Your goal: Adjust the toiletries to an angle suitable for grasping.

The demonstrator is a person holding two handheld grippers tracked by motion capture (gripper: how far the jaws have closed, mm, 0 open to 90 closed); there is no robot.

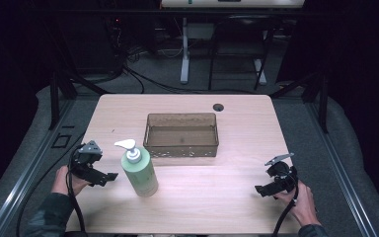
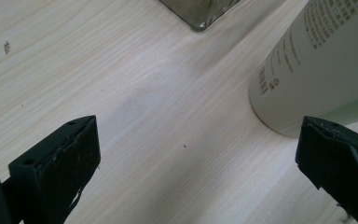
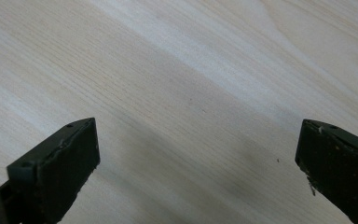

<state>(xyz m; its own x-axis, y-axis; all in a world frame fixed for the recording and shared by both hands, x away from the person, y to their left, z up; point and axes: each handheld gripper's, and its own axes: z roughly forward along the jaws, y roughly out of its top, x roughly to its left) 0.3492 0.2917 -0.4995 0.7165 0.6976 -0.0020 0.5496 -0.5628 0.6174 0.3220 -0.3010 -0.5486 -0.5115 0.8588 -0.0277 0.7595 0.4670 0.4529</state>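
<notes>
Two tongs are seen: the left tongs at the lower left of the high view and the right tongs at the lower right, each gripped by one hand. Both are spread wide apart, with nothing held between them. One green pump bottle is stood upright on the worktop, left of centre, just beside the left tongs but not touched. One clear brown tray is placed behind it, near the middle.
</notes>
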